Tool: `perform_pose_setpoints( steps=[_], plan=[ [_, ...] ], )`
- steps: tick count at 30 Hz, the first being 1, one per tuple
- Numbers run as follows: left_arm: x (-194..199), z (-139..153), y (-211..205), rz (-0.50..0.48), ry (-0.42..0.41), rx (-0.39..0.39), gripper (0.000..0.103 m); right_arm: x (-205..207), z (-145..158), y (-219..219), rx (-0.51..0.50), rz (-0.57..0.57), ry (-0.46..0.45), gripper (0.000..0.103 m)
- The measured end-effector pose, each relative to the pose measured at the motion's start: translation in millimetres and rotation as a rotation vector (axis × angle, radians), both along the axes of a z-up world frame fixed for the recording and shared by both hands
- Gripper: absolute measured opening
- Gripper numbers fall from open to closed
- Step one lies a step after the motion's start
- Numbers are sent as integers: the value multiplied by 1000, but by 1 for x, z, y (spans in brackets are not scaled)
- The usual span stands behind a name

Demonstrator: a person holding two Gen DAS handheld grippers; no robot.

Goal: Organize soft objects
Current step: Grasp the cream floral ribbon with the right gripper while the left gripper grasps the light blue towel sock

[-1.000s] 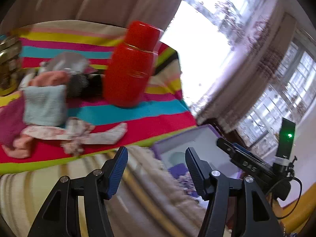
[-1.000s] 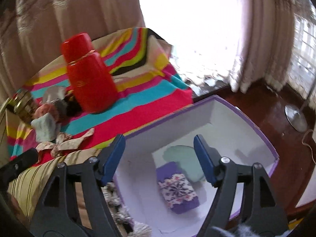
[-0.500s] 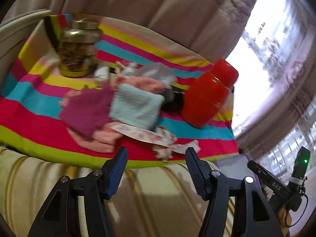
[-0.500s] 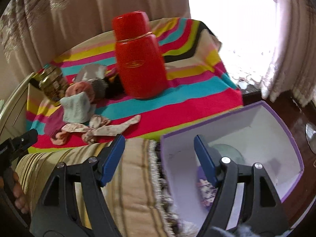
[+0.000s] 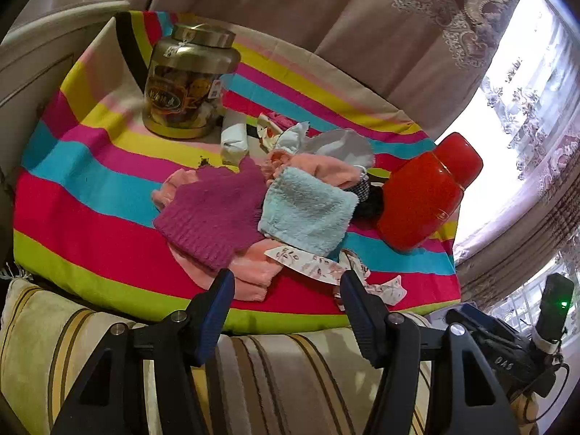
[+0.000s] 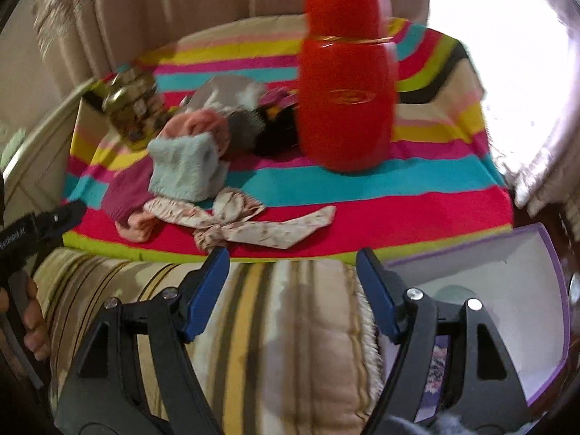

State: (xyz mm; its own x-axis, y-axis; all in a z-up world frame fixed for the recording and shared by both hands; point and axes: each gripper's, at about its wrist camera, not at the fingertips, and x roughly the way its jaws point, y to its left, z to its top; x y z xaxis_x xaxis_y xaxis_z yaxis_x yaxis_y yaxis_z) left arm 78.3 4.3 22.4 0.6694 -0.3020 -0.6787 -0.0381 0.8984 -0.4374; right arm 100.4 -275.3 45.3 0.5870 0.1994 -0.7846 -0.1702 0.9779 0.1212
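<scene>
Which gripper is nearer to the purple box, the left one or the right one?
Right. The right gripper hangs open beside the purple box, whose near wall sits just past its fingers. The left gripper, also open, faces the clothes pile; only a box corner shows at its far right.

Ahead of left hand-held gripper (image 5: 282, 293): heap of soft items (image 5: 261, 210) on striped cloth (image 5: 90, 188), knit piece (image 5: 214, 214) at left touching fluffy towel (image 5: 308, 210) at right. Beyond heap, far left: jar (image 5: 188, 83). Right of heap: flask (image 5: 424, 199), upright. Patterned strip (image 6: 253, 224) nearest, just ahead of right hand-held gripper (image 6: 291, 272). Cushion (image 6: 290, 326) under both. Box (image 6: 507, 290) at lower right w/ small item inside.
</scene>
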Motion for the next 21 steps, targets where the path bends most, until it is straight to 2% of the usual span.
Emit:
perform_pose_setpoints(
  steps=[11,14,21],
  plan=[
    [11,-10,11,2,28,-20,61,53,-43,81,-113,251,136,75],
    [16,-11,12,-6,33,-23,61,64,-53,92,-142,275,170,75],
    [30,-10,7,-39,33,-2,61,86,-71,97,-135,256,255,74]
  ],
)
